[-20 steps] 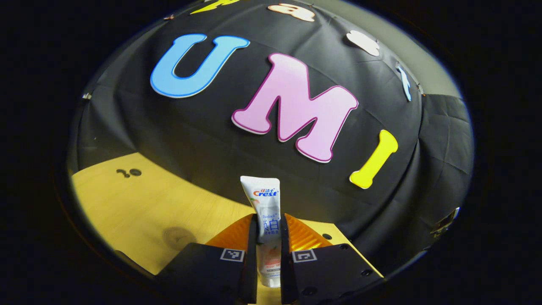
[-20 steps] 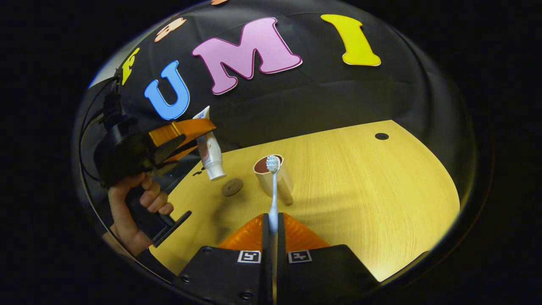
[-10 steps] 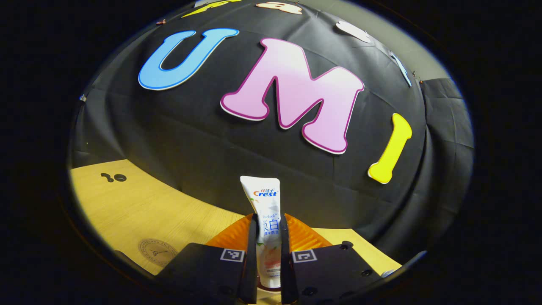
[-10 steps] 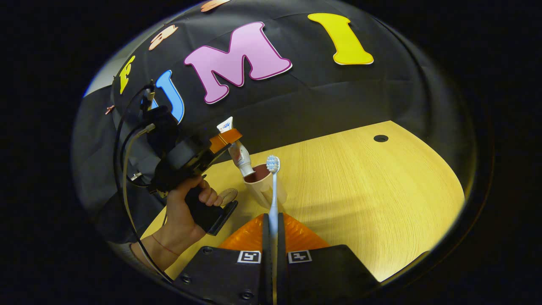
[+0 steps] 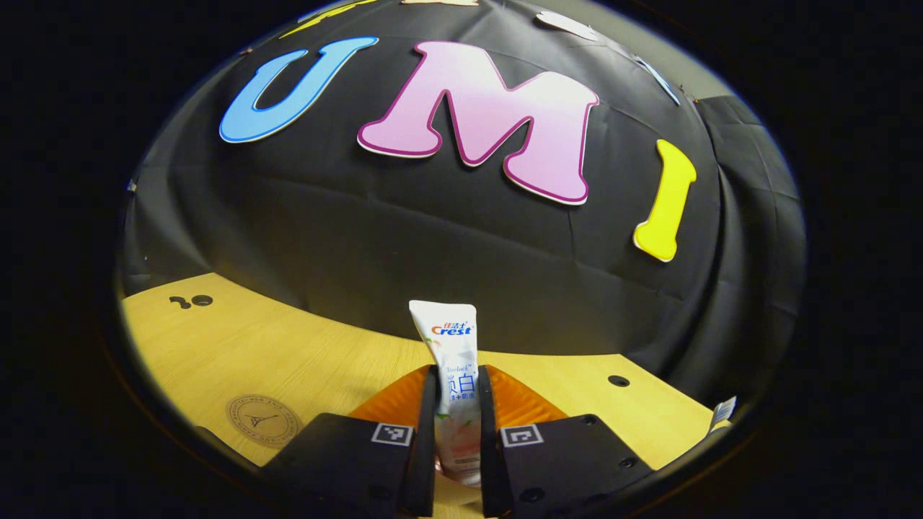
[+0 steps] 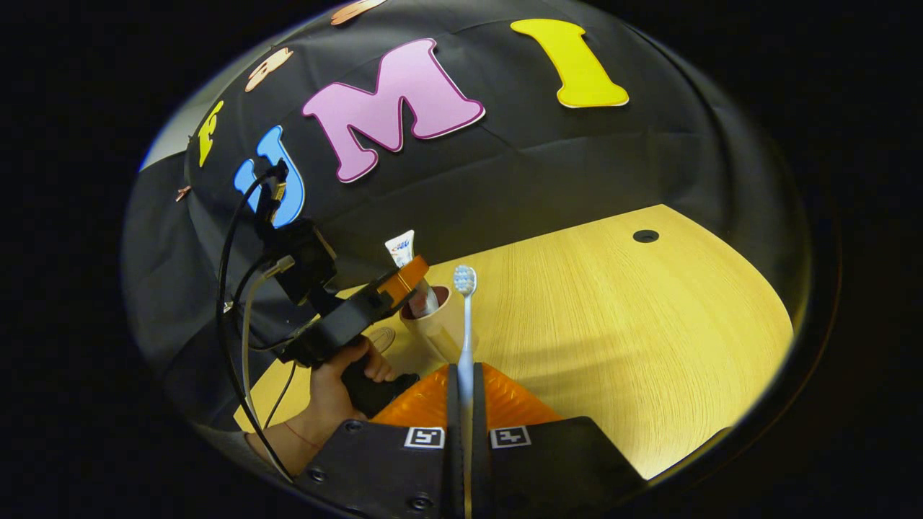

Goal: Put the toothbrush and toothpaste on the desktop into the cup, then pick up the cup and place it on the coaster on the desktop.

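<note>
Left gripper (image 5: 457, 432) is pinching the toothpaste tube (image 5: 453, 375) around its middle, jaws pressing flat on both sides, crimped end sticking up. From the right gripper view that tube (image 6: 407, 270) is hanging cap-down with its lower end already dipping into the mouth of the cup (image 6: 433, 328), so it looks like the drop-in is basically underway. Right gripper (image 6: 465, 411) is clamping the toothbrush (image 6: 466, 324) low on the handle, bristle head pointing up and away, sitting just beside the cup rim.

Handling guess: the tube is soft and light, so squeezing mid-body is fine but too much pressure would dent it. The toothbrush is stiff, thin and probably a bit slick, so it could swivel in the jaws. The cup looks like a light paper or plastic one, tippy once both things are leaning inside, so I'd grab it low on the wall.

The round coaster (image 5: 263, 421) is lying on the wooden desk (image 5: 317, 360) near the cup, waiting.
</note>
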{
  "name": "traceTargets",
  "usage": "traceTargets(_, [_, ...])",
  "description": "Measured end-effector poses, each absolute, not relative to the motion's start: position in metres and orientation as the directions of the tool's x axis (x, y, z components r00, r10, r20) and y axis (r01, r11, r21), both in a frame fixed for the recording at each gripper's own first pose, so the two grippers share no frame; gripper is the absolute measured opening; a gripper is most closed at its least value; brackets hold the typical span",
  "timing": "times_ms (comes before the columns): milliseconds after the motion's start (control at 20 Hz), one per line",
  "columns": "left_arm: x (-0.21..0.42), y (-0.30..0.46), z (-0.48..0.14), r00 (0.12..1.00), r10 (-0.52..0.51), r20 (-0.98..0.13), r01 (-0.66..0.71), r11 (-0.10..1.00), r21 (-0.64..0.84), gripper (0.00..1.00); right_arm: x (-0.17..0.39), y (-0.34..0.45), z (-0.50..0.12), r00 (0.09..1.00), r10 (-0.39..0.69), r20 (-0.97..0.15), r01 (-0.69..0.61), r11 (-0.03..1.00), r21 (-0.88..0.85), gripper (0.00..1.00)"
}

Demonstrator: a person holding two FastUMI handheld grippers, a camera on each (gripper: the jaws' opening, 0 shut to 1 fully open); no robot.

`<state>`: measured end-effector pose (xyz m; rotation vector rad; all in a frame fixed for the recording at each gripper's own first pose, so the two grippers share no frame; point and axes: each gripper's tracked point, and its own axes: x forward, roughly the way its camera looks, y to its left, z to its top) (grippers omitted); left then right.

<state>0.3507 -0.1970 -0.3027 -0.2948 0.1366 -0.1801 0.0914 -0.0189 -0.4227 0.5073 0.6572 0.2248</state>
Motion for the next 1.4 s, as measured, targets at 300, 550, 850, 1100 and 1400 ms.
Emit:
traceTargets(300, [0.341,-0.202,-0.314,0.960,-0.247,-0.131,0.187,0.916,-0.356,0.46,0.117,-0.018,-0.416,0.801,0.344,-0.490,-0.034,0.843,0.537,0.08])
traceTargets(550, [0.335,-0.191,-0.310,0.963,-0.236,-0.133,0.167,0.904,-0.393,0.48,0.140,-0.016,-0.401,0.833,0.335,-0.440,-0.038,0.829,0.558,0.08])
traceTargets(850, [0.309,-0.182,-0.302,0.960,-0.250,-0.123,0.183,0.898,-0.401,0.48,0.185,-0.008,-0.377,0.883,0.320,-0.343,-0.059,0.801,0.596,0.08])
traceTargets(1100, [0.290,-0.170,-0.284,0.965,-0.245,-0.089,0.194,0.905,-0.378,0.48,0.223,0.006,-0.372,0.908,0.317,-0.274,-0.080,0.773,0.629,0.08])
traceTargets(1400, [0.258,-0.155,-0.269,0.967,-0.244,-0.077,0.196,0.899,-0.393,0.48,0.264,0.015,-0.397,0.922,0.277,-0.272,-0.043,0.770,0.637,0.08])
